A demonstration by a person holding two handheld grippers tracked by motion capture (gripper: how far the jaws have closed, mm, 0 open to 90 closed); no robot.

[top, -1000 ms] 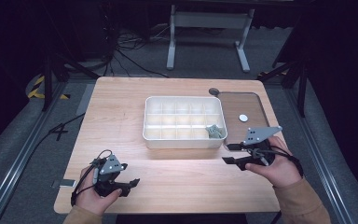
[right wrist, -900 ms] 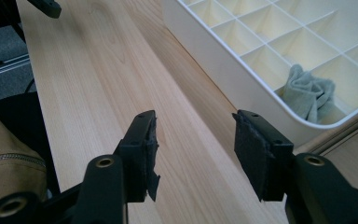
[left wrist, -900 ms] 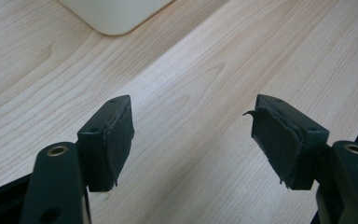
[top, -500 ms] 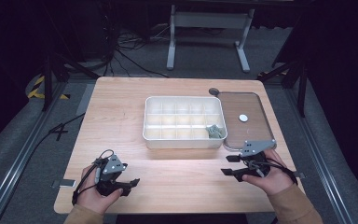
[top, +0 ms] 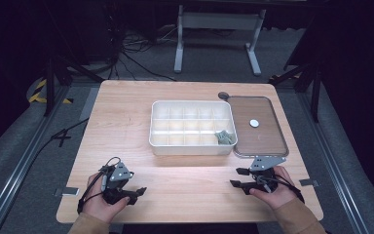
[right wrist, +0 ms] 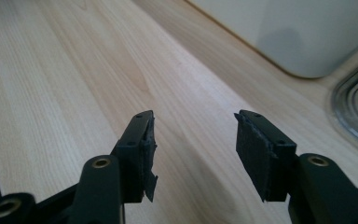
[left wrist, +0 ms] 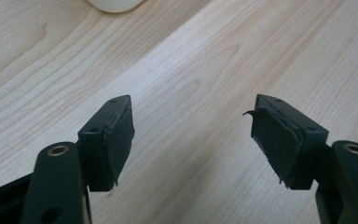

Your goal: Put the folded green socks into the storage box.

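A light wooden table (top: 126,122) carries the items. A white compartmented tray (top: 158,127) is placed near its centre. A brown metal-rimmed tray (top: 265,141) is set just beside it, touching. Both grippers are rested near the front edge.

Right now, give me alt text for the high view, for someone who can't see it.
A person's hands rest an open left gripper and open right gripper on a wooden table. Beyond them sits a white divided bin holding a small grey item, beside a brown tray with a white disc.
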